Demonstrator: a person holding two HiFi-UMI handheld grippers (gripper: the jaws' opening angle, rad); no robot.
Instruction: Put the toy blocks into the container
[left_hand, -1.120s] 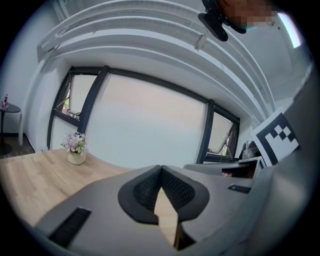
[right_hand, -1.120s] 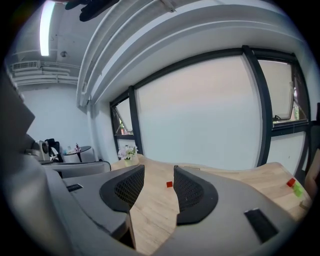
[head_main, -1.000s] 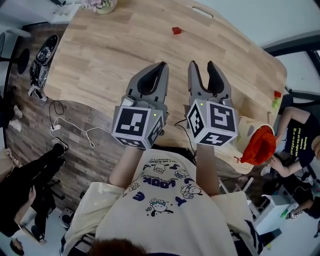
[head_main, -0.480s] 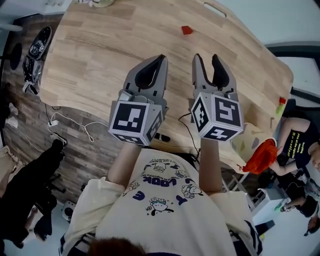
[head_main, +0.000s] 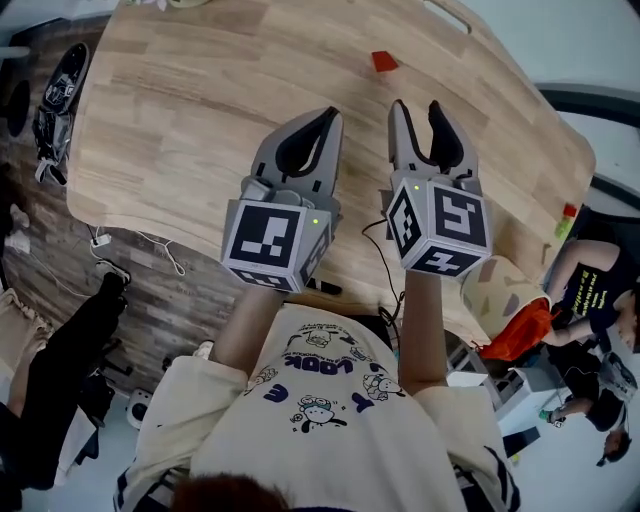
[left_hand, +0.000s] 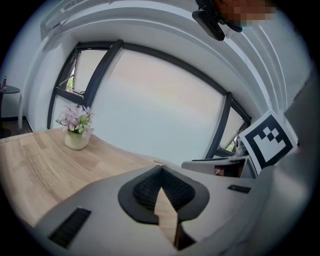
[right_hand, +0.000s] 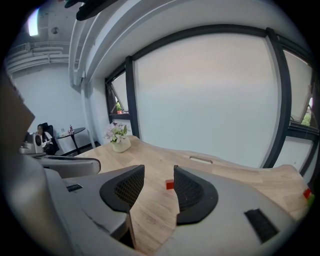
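Observation:
A small red block (head_main: 384, 62) lies on the wooden table (head_main: 190, 130), a short way beyond the tips of my right gripper (head_main: 416, 108). In the right gripper view the red block (right_hand: 170, 185) shows through the gap between the jaws of the right gripper (right_hand: 159, 171), which is open and holds nothing. My left gripper (head_main: 329, 113) hovers beside it over the table. Its tips meet in the left gripper view (left_hand: 160, 169), so it is shut, with nothing in it. I see no container.
A flower vase (right_hand: 120, 145) stands at the far left of the table. A slot-like handle (head_main: 447, 15) is at the far edge. Red (head_main: 569, 211) and green (head_main: 559, 229) blocks sit at the right end. A person (head_main: 590, 290) sits to the right.
Both grippers have moved forward and lower over the table, side by side. The red block now lies closer to the right gripper's tips. Neither gripper's jaws changed.

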